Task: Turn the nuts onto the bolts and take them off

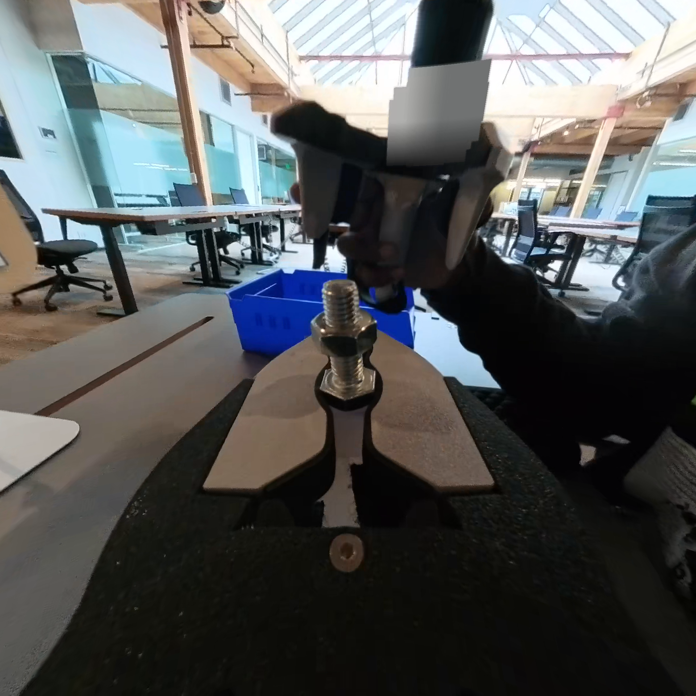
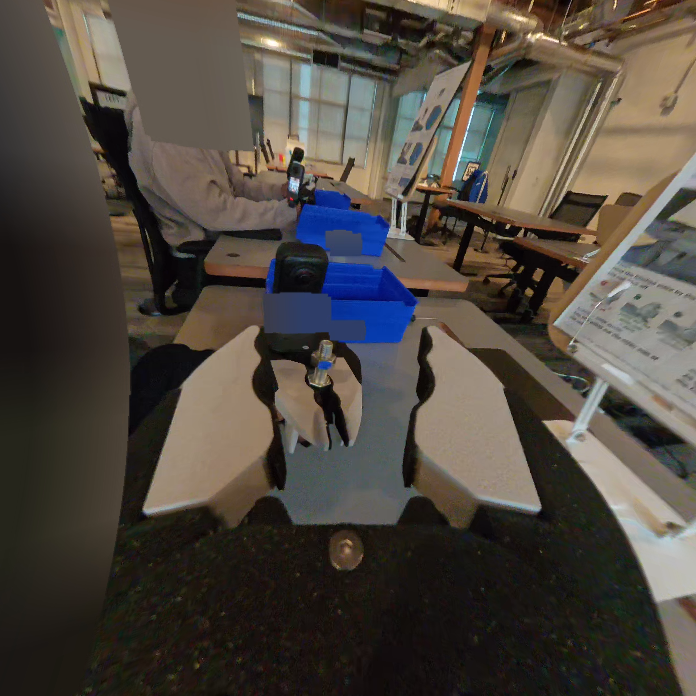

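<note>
The bolt's (image 1: pixel 343 341) head sits clamped between the left gripper's (image 1: pixel 346 391) fingers, shank upright with the nut (image 1: pixel 343 333) partway down. The right gripper (image 2: pixel 344 410) has its fingers wide apart and empty – its far view blurs the nut – near a blue bin (image 2: pixel 371 301) on the tabletop (image 2: pixel 448 320).

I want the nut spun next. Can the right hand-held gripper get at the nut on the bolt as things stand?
Probably yes: the right hand-held gripper is open and empty, and the silver hex nut sits exposed on the threaded steel bolt above the left hand-held gripper.

Silver bolt (image 1: pixel 343 341) (nut (image 1: pixel 343 332) too), blue bin (image 1: pixel 263 316).
</note>
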`<state>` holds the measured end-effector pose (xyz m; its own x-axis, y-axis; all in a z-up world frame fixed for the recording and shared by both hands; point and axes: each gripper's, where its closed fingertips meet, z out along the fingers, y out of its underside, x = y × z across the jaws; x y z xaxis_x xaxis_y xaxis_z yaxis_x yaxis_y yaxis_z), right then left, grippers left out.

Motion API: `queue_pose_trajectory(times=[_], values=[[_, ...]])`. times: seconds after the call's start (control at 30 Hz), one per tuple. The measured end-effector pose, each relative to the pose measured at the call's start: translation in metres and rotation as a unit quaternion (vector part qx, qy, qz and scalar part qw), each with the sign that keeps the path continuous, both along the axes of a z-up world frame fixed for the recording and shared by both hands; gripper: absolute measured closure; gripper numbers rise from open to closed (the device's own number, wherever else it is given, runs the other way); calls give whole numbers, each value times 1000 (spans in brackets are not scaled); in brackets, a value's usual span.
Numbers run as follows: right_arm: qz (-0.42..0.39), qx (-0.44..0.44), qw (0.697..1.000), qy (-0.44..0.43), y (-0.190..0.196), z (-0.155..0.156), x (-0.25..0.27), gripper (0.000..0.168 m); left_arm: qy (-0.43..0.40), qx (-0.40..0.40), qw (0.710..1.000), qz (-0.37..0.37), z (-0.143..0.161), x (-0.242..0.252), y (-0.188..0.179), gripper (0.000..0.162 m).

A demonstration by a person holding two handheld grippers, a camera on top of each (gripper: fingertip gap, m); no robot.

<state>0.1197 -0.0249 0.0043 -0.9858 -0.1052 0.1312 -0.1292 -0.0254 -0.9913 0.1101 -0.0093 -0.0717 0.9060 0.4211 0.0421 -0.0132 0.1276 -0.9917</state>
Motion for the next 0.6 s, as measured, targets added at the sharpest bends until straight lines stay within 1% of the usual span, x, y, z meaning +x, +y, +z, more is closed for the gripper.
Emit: queue_pose_trajectory(times=[0.07, 0.17, 0.27, 0.33, 0.43, 0.5, 0.6], values=[[13, -9, 1000, -11, -6, -22, 0, 88, 3, 5, 1000, -8, -13, 2, -1, 152], [21, -11, 999, -25, -16, -48, -2, 85, 9, -21, 999, -28, -34, 7, 1, 151], [18, 16, 999, -28, -22, -71, -3, 83, -2, -33, 999, -34, -47, 3, 4, 151], [10, 41, 999, -19, -24, -81, -4, 81, -8, -41, 999, -34, -54, 0, 8, 151], [-10, 57, 998, -22, -29, -93, -8, 85, -17, -51, 998, -38, -64, -1, 17, 151], [-9, 68, 997, -38, -33, -102, -8, 93, -20, -61, 997, -42, -69, -1, 20, 151], [-13, 91, 994, -51, -34, -112, -12, 94, -22, -58, 997, -39, -69, -3, 18, 151]])
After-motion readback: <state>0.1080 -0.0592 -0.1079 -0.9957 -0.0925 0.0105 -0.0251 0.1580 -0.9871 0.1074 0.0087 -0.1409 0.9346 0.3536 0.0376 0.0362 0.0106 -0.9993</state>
